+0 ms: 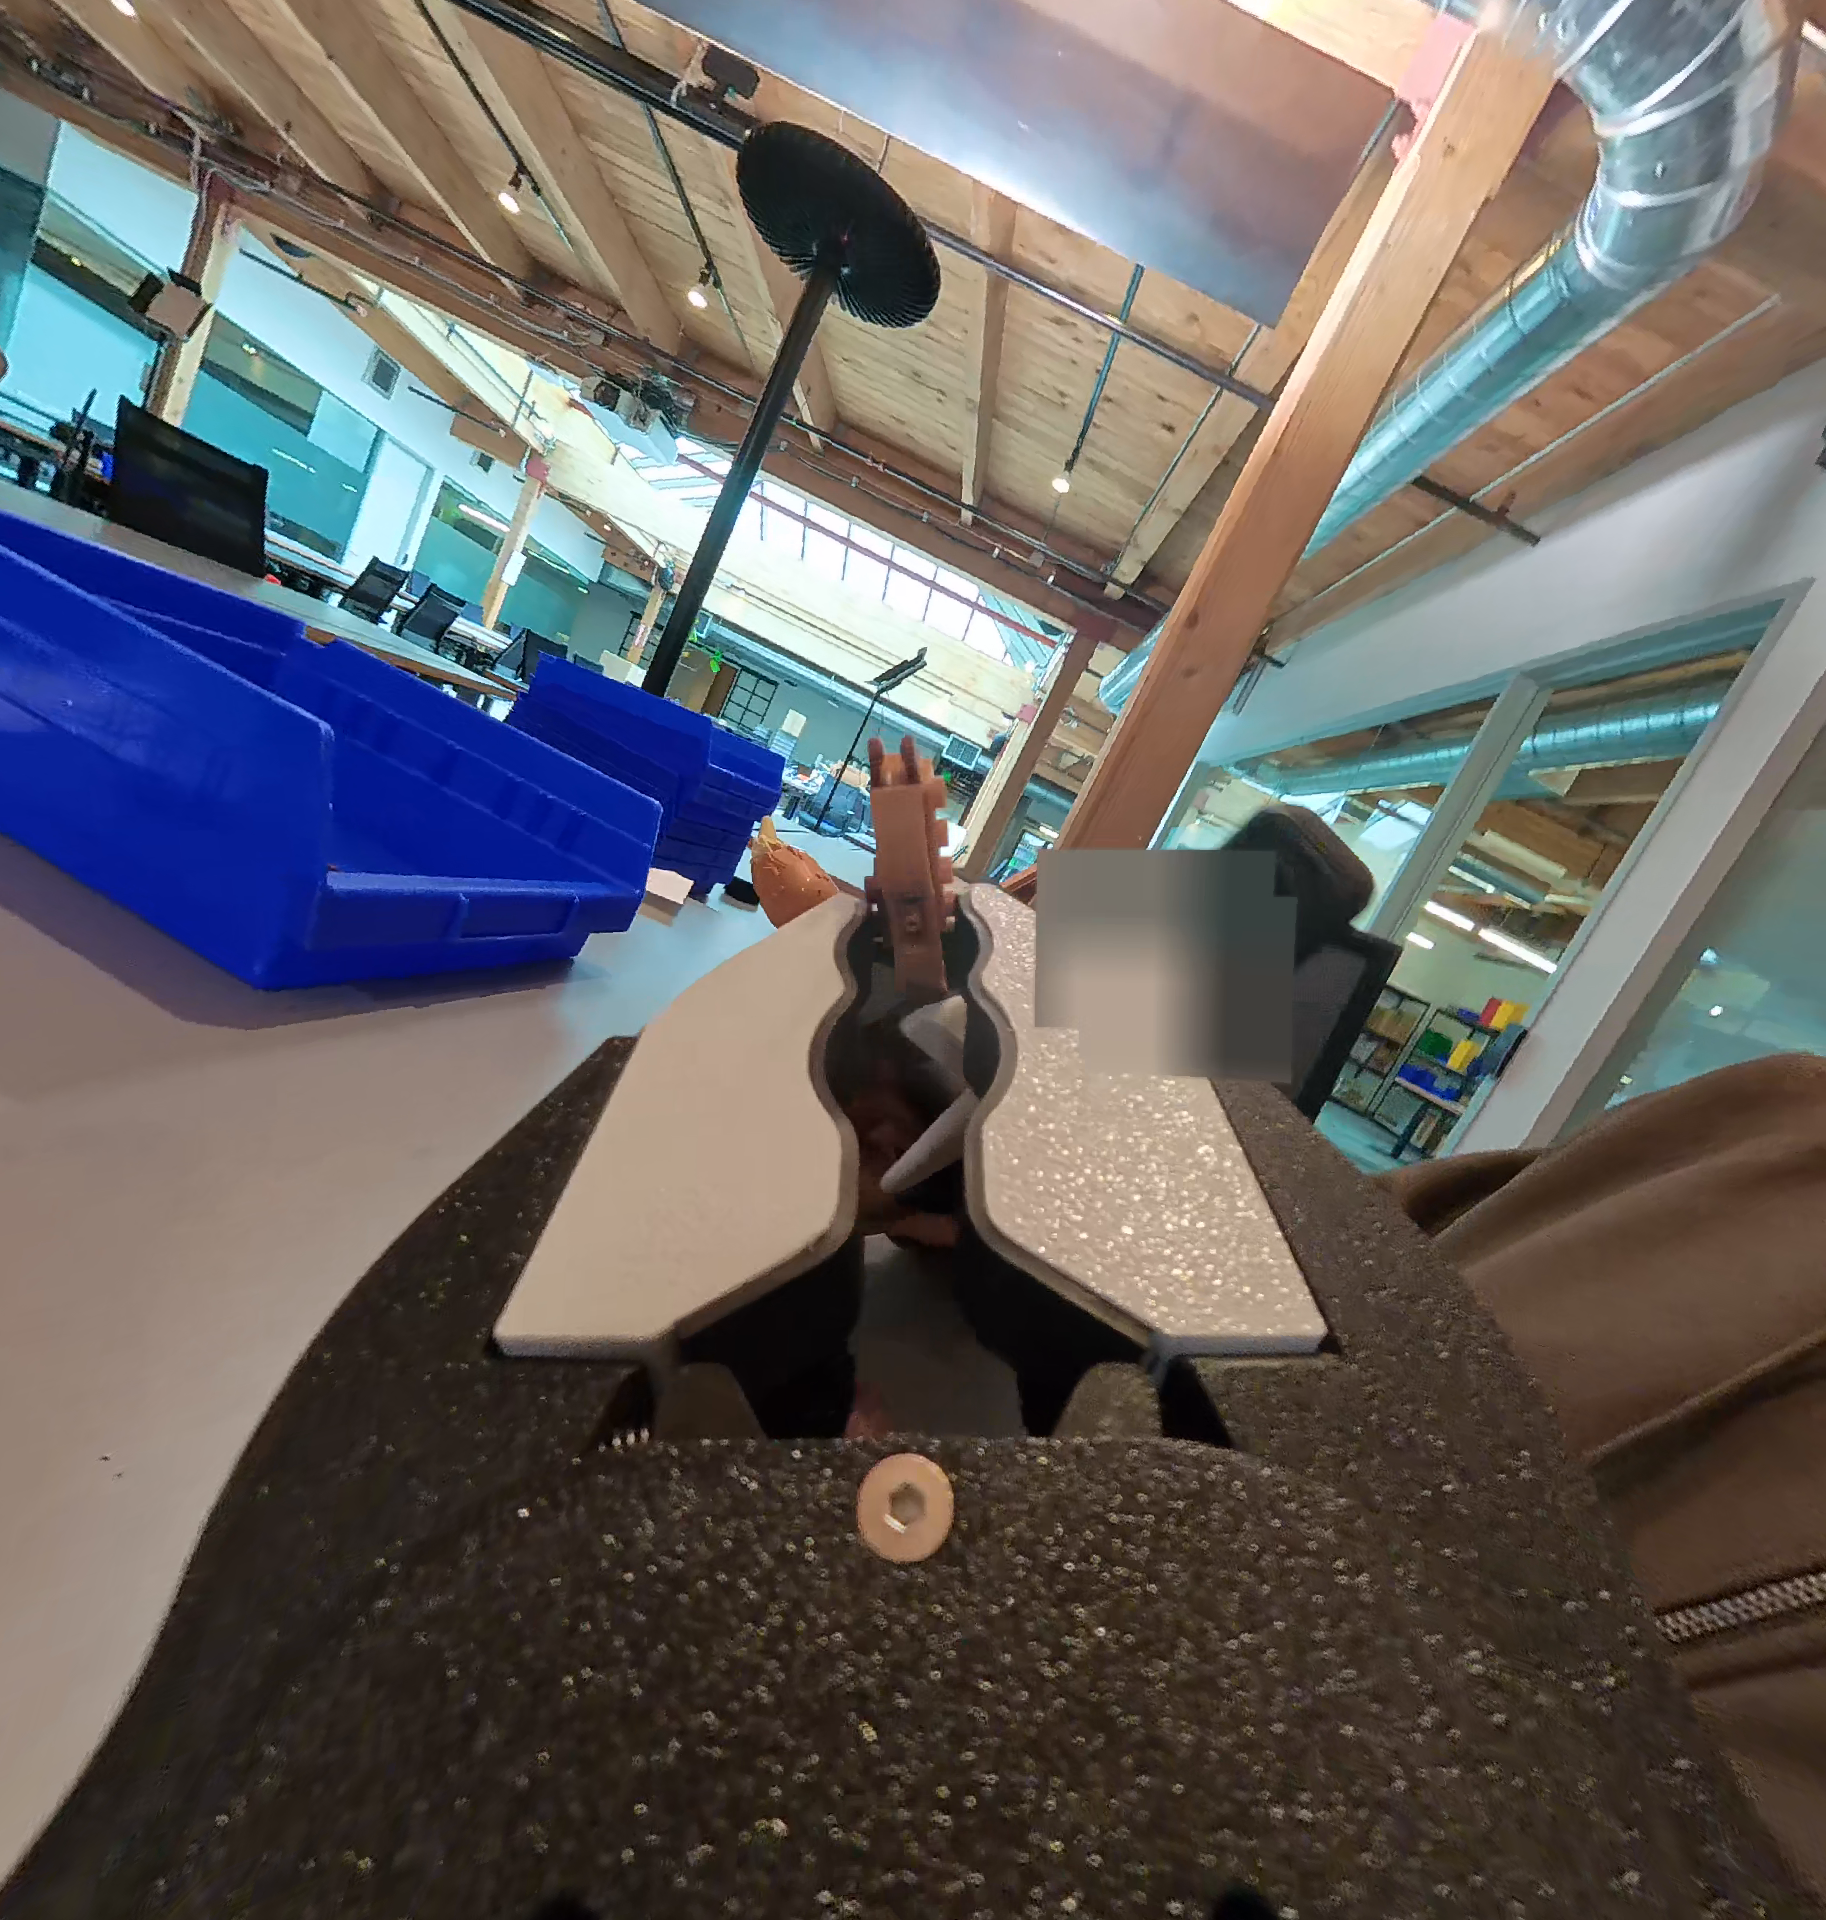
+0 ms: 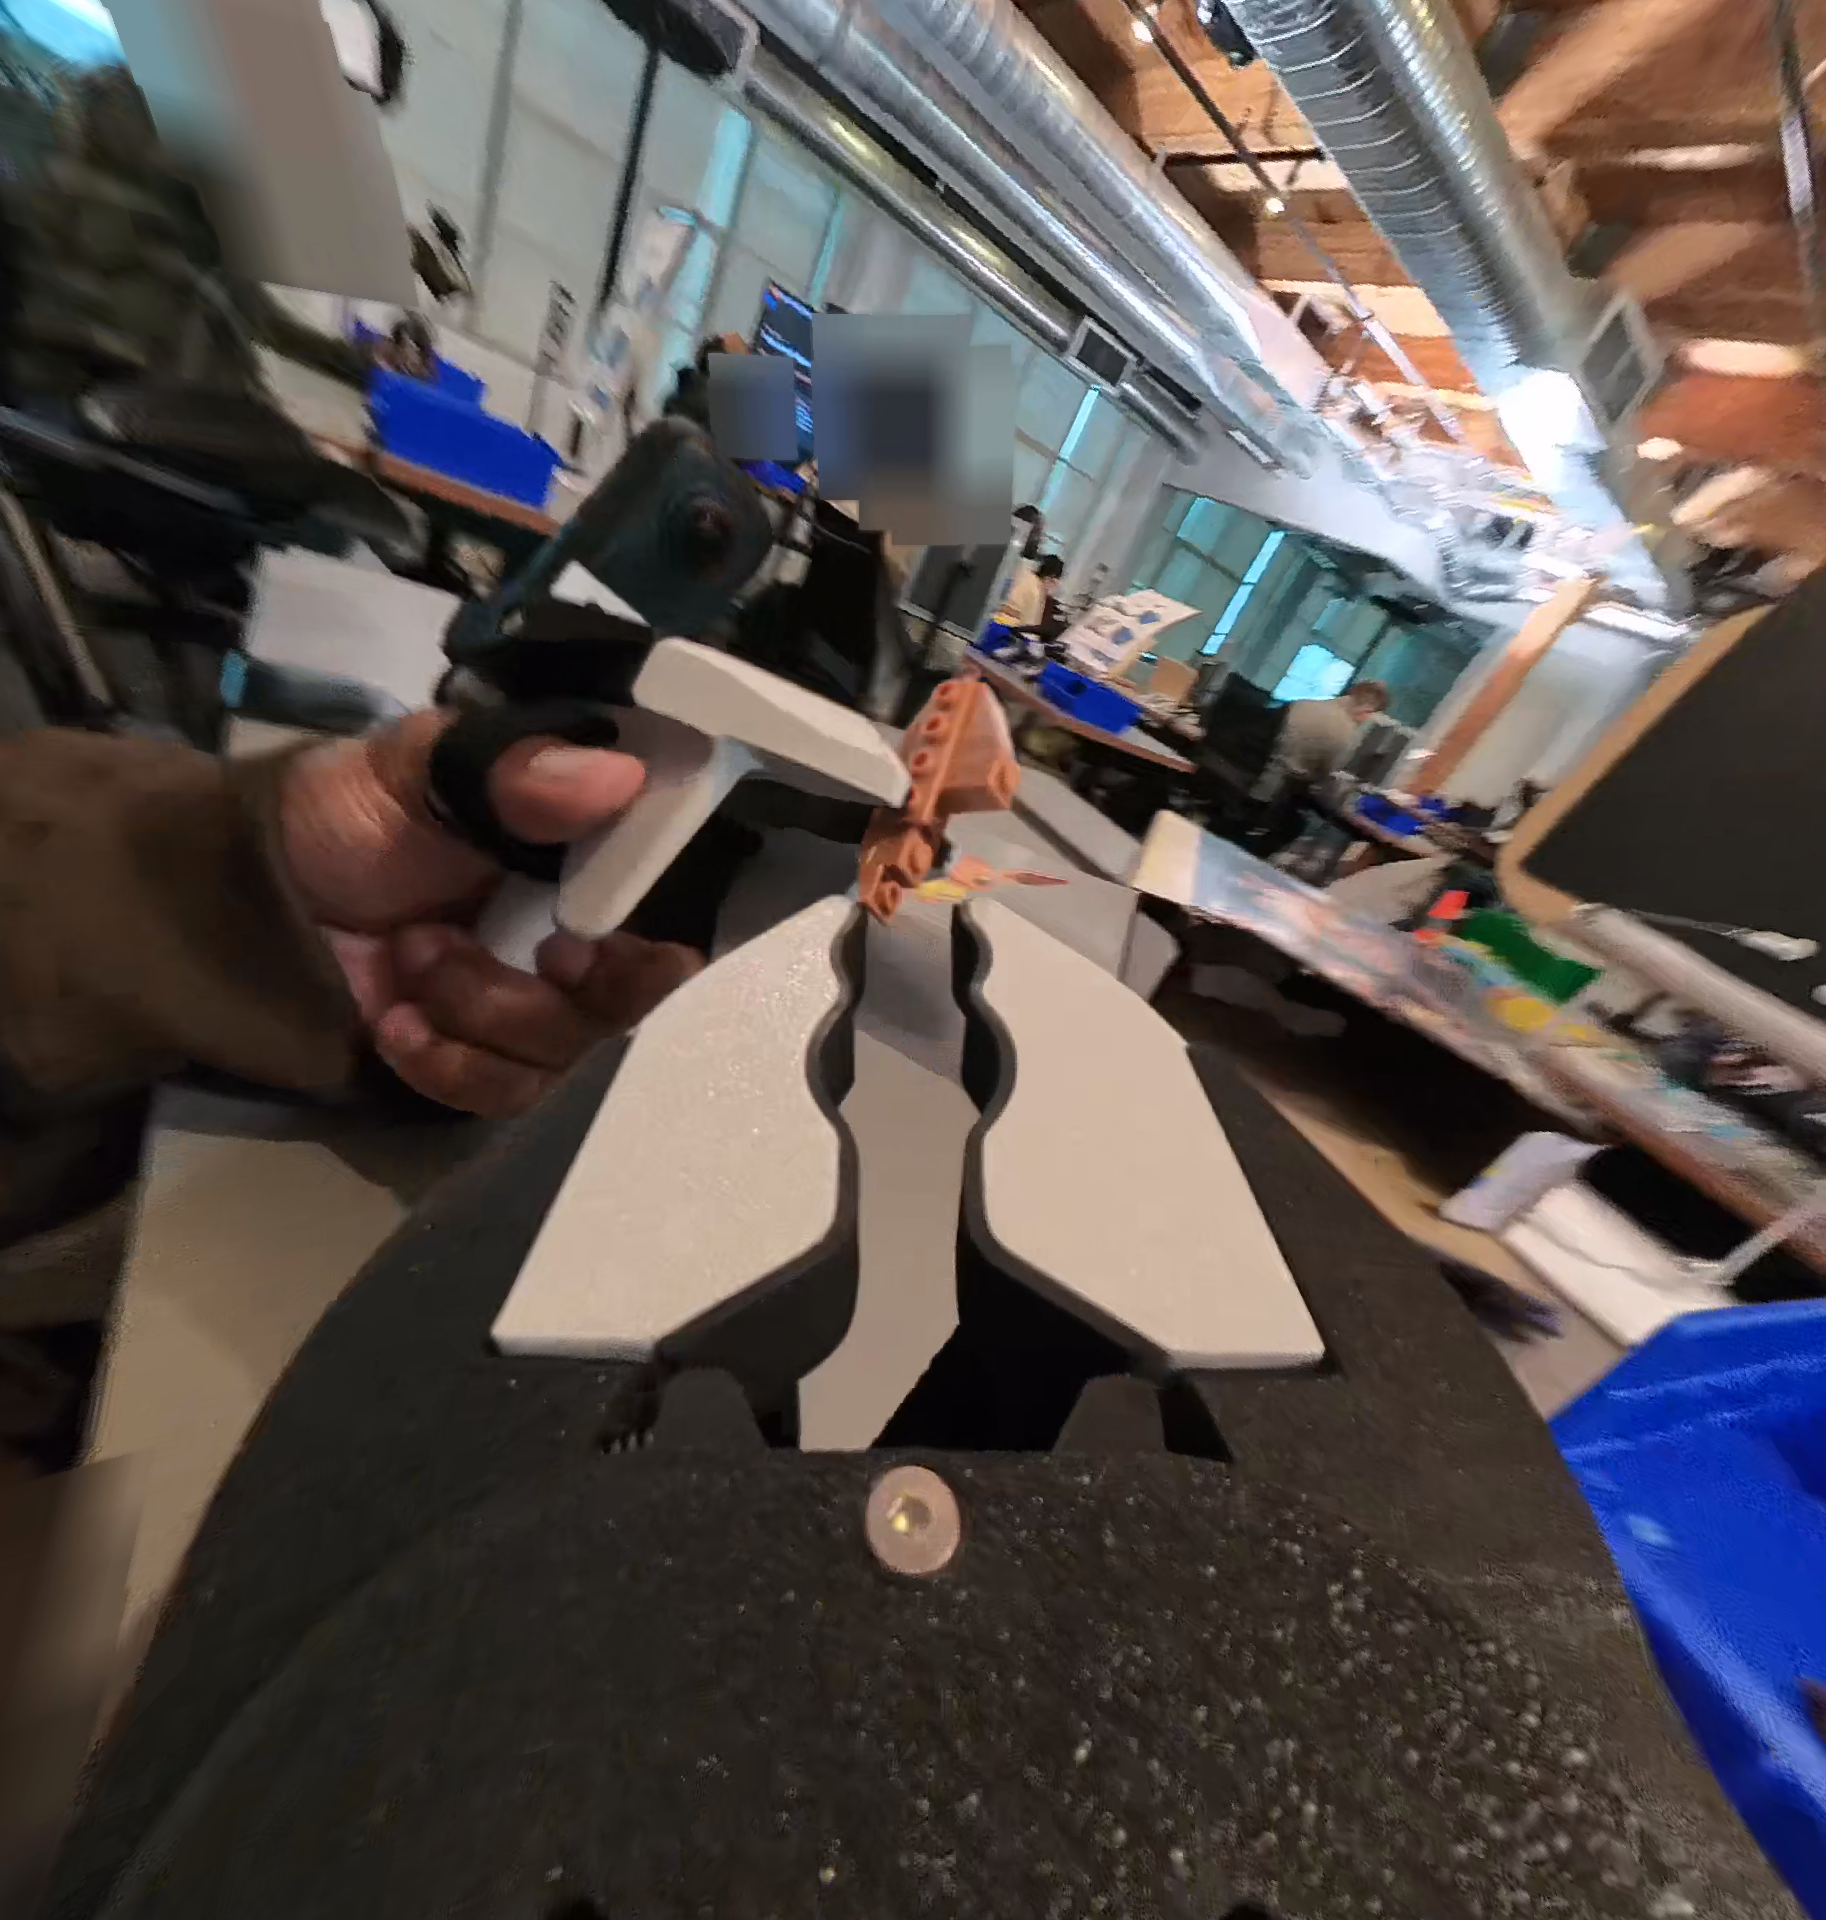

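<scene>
Open workshop, wood-beam ceiling, grey bench [image 1: 161, 1091] with blue bins [image 1: 296, 831] behind. Your left tool [image 1: 911, 914] is nearly closed, its tips clamped on a brown brick-built piece [image 1: 904, 831] that sticks up past the tips. It's studded, stepped and narrow. Your right tool [image 2: 909, 925] sits slightly open with nothing between the pads; the piece's lower end is just above its left tip, contact unclear. Your hand [image 2: 421, 883] grips the left tool.
</scene>
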A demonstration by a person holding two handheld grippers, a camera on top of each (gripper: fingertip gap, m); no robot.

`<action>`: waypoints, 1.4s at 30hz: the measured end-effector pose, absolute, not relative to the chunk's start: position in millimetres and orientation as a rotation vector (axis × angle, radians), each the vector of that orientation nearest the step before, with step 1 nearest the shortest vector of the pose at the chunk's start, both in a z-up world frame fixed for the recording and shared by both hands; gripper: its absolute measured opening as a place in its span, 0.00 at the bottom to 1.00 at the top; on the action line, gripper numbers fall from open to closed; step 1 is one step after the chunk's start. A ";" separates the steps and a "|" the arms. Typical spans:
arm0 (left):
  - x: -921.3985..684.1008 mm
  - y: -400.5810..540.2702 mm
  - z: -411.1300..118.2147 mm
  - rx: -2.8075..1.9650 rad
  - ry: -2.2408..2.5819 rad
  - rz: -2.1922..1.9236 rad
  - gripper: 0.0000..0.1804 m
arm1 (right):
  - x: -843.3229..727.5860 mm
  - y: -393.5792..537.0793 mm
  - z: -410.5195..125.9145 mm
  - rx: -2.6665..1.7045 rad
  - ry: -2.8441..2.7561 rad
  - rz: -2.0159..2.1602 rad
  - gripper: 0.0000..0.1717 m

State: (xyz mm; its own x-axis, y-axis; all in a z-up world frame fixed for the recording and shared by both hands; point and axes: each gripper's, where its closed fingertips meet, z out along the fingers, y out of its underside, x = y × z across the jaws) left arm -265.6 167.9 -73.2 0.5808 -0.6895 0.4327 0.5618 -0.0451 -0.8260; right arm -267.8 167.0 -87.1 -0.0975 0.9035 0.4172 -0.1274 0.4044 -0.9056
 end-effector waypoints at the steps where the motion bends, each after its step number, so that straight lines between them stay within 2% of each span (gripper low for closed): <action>1: -263.9 166.6 -72.6 -1.259 0.146 -1.007 0.08 | -265.5 167.4 -85.5 -0.782 -1.394 1.100 0.12; 4: -256.5 161.6 -71.1 -1.261 0.211 -1.005 0.08 | -260.1 163.5 -82.2 -0.836 -1.413 1.322 0.16; 11: -236.0 163.7 -89.4 -1.402 0.364 -0.874 0.08 | -242.8 169.7 -59.5 -0.870 -1.301 1.716 0.11; 28: -234.2 159.3 -90.8 -1.416 0.404 -0.878 0.08 | -244.6 163.6 -72.3 -0.947 -1.425 1.801 0.04; 33: -237.4 159.8 -90.8 -1.420 0.387 -0.886 0.08 | -245.2 166.2 -74.5 -0.951 -1.437 1.756 0.04; 42: -235.6 156.7 -87.3 -1.393 0.395 -0.922 0.08 | -242.8 158.9 -75.7 -0.986 -1.452 1.926 0.06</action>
